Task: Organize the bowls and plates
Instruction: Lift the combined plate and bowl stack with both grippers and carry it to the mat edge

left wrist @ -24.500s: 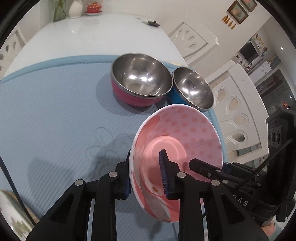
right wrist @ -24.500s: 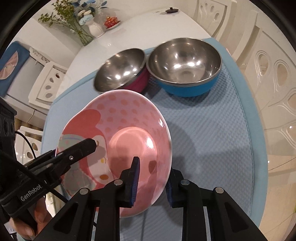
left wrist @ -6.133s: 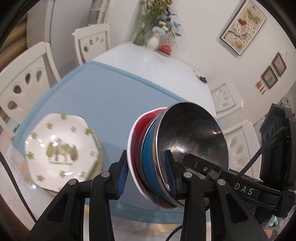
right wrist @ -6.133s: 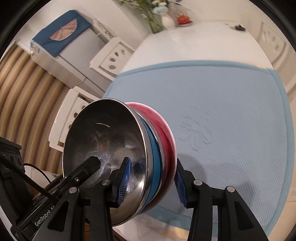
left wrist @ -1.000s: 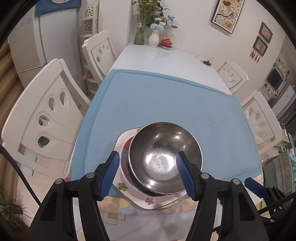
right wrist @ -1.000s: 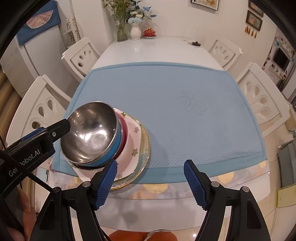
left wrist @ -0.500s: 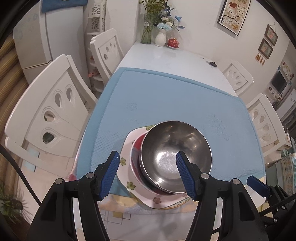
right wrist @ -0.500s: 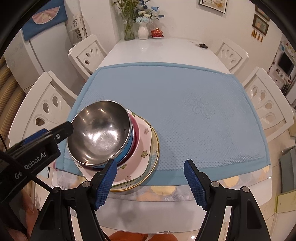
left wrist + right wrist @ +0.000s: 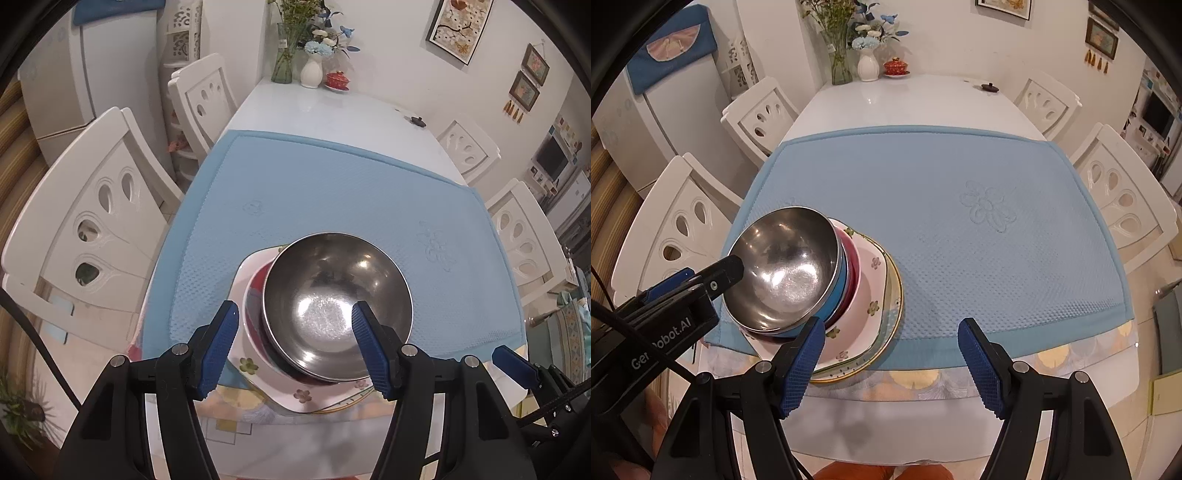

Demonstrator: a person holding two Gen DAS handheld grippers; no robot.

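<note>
Both the left gripper [image 9: 291, 343] and the right gripper [image 9: 892, 360] are spread and hold nothing (stack looks finished); lift straight away, without touching the steel bowl [image 9: 337, 306].

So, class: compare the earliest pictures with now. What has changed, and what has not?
The bowls, once spread on the mat, now sit nested on the plates at its near corner. The left gripper and right gripper, which gripped the pink bowl, are open and empty. The mat stayed put.
</note>
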